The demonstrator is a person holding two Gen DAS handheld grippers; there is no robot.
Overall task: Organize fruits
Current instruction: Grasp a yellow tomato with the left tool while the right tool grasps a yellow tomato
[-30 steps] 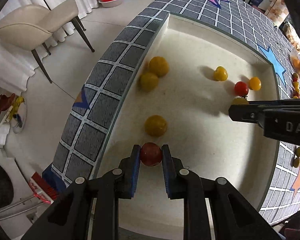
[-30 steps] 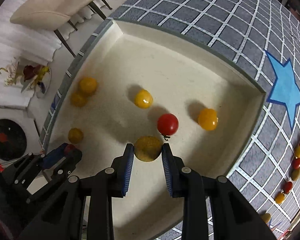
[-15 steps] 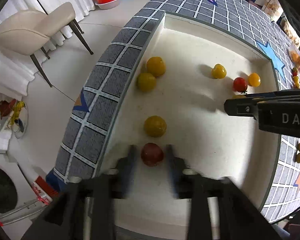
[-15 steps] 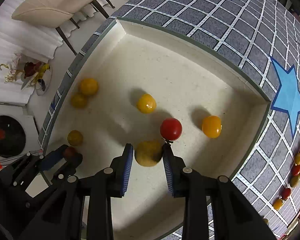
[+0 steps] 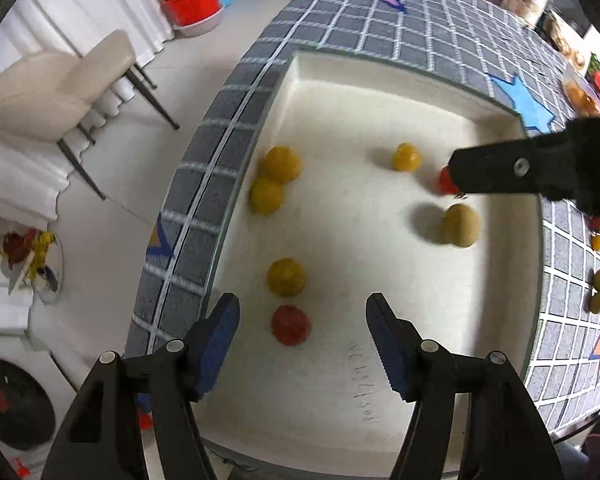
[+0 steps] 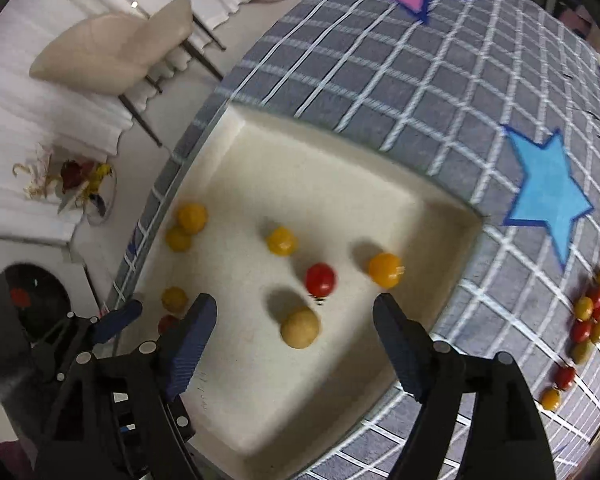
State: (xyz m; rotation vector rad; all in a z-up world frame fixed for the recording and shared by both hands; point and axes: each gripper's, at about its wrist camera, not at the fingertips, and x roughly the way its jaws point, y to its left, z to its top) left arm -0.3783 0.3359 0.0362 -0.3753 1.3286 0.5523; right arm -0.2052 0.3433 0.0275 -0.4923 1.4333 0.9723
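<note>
Here the left gripper [image 5: 302,330] stands with its jaws spread wide, having just been opening; the dark red tomato [image 5: 291,325] lies between the blue pads [image 5: 220,338] but touches neither, resting on the floor of the white tray [image 5: 380,92]. The right gripper [image 6: 294,336] has likewise just been opening, and the dull yellow tomato [image 6: 300,327] sits loose between its pads, free of both. Outward, 1 yellow fruit [image 5: 286,277] lies just beyond the red one, and 2 more [image 5: 274,178] touch each other against the tray's left wall. More small tomatoes [image 6: 588,312] lie in a row on the checked cloth [image 6: 380,72], apparently still to be gathered. These fruits look light, smooth and soft-skinned, likely to roll or bruise. A gentle pinch across the widest part should suit.
</note>
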